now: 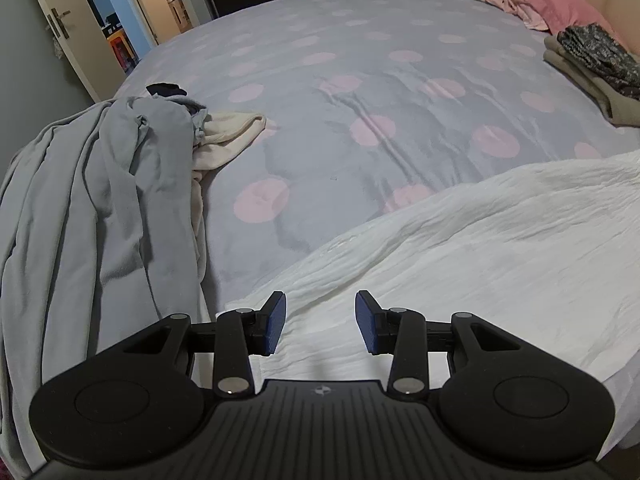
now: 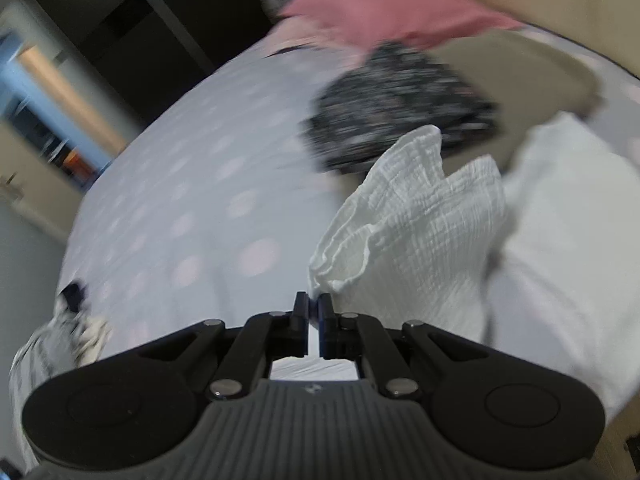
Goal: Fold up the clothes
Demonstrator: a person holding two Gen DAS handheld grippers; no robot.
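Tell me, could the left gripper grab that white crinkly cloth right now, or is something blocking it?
Probably yes. The left gripper is open and sits just above the white cloth, with nothing between them. The grey clothes pile lies off to its left, out of the way.

Left wrist view: sharp, dim and even indoor light, cool cast; brightest patch is the lit doorway at far left; soft shadows in the creases of the bedspread and under the grey garment at near left; no glare; black vignette in the corners, straight edges bowed by the fisheye. Right wrist view: heavy motion blur over the far scene, pink pillow and dark patterned garment smeared; the white cloth and the near right gripper stay crisp; frame tilted.
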